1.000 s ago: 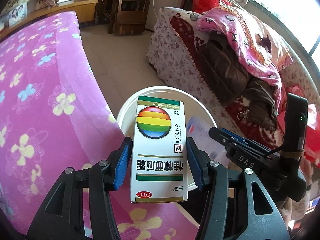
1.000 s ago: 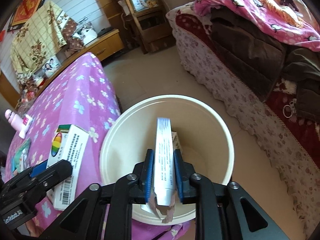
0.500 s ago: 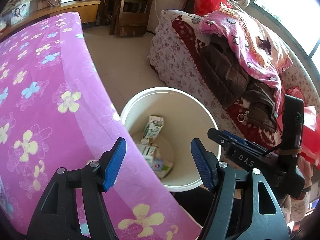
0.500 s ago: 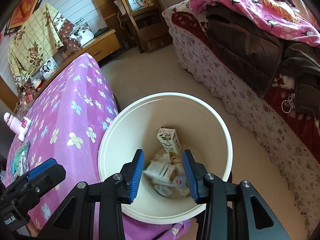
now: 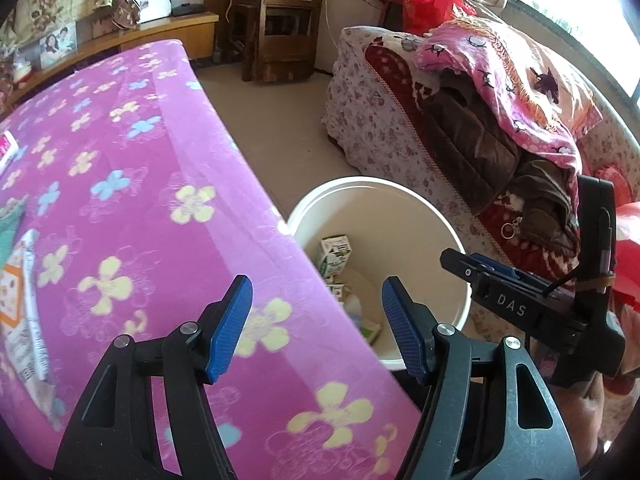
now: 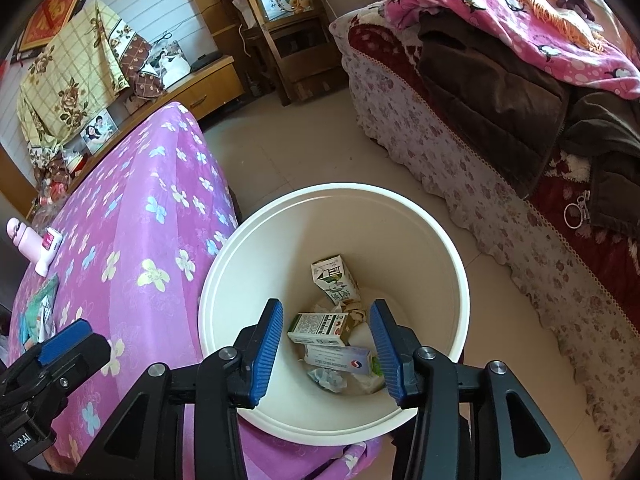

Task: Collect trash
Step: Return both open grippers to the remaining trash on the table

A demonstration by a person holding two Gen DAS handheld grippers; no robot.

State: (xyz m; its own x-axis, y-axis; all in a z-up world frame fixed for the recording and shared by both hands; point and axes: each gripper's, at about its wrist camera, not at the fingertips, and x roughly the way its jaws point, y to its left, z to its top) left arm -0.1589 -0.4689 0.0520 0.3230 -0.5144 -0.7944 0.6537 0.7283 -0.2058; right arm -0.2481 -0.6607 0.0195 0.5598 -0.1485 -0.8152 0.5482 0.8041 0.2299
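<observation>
Several cartons (image 6: 323,323) lie in white bucket (image 6: 456,276).

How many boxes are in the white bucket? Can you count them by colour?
Green and white: 2, the standing carton and the flat box
White and blue: 1, the long box
Total: 3 boxes showing in the bucket; the crumpled paper may hide more.

Your left claw (image 5: 316,330) let go its rainbow-printed box and now hangs empty. Your right claw (image 6: 326,354) is opening, its white box dropped into the bucket (image 6: 432,216)
</observation>
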